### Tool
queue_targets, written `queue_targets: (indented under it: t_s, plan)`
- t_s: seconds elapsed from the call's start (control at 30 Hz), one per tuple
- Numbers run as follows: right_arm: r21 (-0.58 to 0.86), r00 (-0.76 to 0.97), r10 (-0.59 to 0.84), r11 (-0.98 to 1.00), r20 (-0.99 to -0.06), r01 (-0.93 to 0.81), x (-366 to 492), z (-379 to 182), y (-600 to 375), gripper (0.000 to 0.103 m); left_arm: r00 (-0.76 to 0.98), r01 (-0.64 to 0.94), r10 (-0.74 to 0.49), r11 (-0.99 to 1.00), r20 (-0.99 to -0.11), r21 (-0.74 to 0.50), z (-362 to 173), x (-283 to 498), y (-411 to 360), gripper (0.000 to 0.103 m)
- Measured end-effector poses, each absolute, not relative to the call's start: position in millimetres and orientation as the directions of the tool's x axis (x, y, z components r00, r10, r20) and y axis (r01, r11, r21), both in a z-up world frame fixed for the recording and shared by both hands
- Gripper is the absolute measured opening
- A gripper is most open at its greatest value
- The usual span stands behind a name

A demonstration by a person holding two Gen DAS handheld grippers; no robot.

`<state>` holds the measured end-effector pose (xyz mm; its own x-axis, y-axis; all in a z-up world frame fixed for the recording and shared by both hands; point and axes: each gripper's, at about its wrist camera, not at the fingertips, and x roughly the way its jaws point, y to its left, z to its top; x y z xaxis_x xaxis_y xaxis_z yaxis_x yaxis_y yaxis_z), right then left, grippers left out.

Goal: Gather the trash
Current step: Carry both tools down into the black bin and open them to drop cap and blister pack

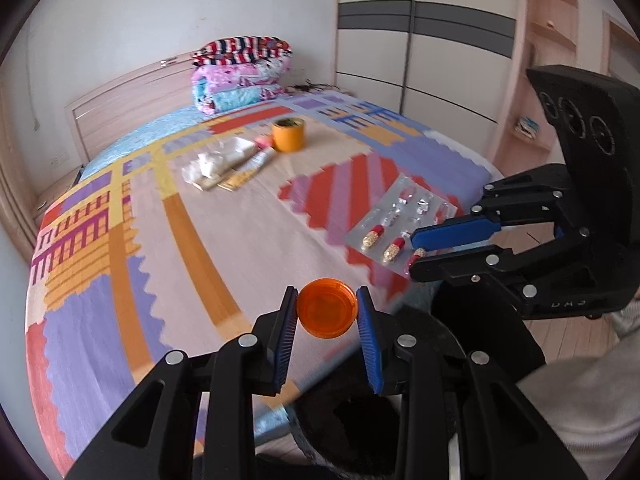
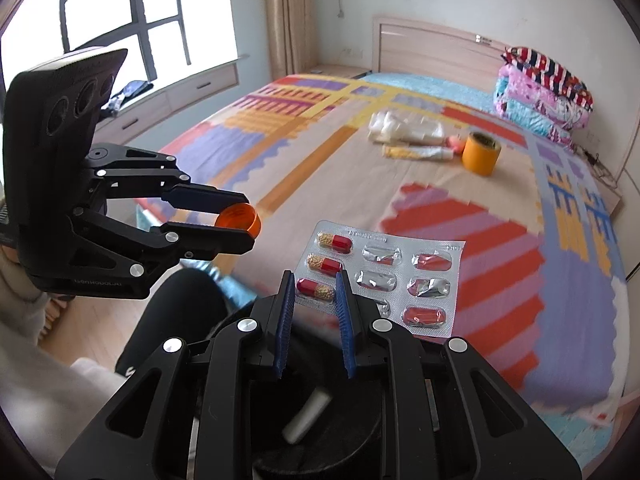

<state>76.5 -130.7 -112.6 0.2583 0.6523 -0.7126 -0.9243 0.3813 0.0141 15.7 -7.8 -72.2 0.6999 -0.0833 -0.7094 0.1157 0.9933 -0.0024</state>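
Observation:
An orange round cap [image 1: 327,312] sits pinched between the blue pads of my left gripper [image 1: 327,308], held above the near edge of the bed. In the right wrist view the same cap [image 2: 239,218] shows in the left gripper [image 2: 248,222]. My right gripper [image 2: 316,292] is shut on the corner of a silver blister pack [image 2: 400,276] with red and yellow capsules. From the left wrist view the pack [image 1: 400,216] hangs from the right gripper [image 1: 415,254]. Below the right gripper is a black bin [image 2: 352,436] with a white piece [image 2: 306,416] inside.
On the patterned bed cover [image 1: 224,240] further back lie an orange tape roll [image 1: 288,136], crumpled plastic wrappers [image 1: 210,164] and a tube [image 1: 260,158]. Folded blankets [image 1: 240,76] are stacked by the headboard. A wardrobe [image 1: 420,48] stands behind the bed, and a person's dark trouser leg [image 2: 180,308] is near the bin.

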Motion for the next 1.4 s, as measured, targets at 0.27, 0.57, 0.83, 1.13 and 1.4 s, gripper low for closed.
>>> queue_targets:
  t_s: [0.27,0.57,0.83,1.13,1.4]
  plan:
    - [0.093,0.177,0.636,0.367,-0.751,-0.926,54,-137,-152,0.021,0.664,0.136,-0.134,0.989,-0.735,-0.058,-93,-6,-22,0.029]
    - [0.142,0.084,0.58,0.334,-0.81,-0.932,40,-174,-153,0.021,0.601,0.135,-0.178,0.983,-0.779,-0.121,-128,-11,-30,0.029]
    - [0.202,0.029,0.54,0.364,-0.841,-0.909,48,-207,-152,0.021,0.556,0.104,-0.198,0.98,-0.808,-0.169,-158,-4,-25,0.029]
    - [0.261,-0.017,0.534,0.385,-0.845,-0.885,56,-221,-145,0.04,0.529,0.081,-0.228,0.972,-0.817,-0.219,-172,3,-21,0.034]
    - [0.256,0.011,0.55,0.406,-0.835,-0.877,65,-213,-152,0.046,0.551,0.079,-0.223,0.973,-0.804,-0.216,-164,-1,-22,0.057]
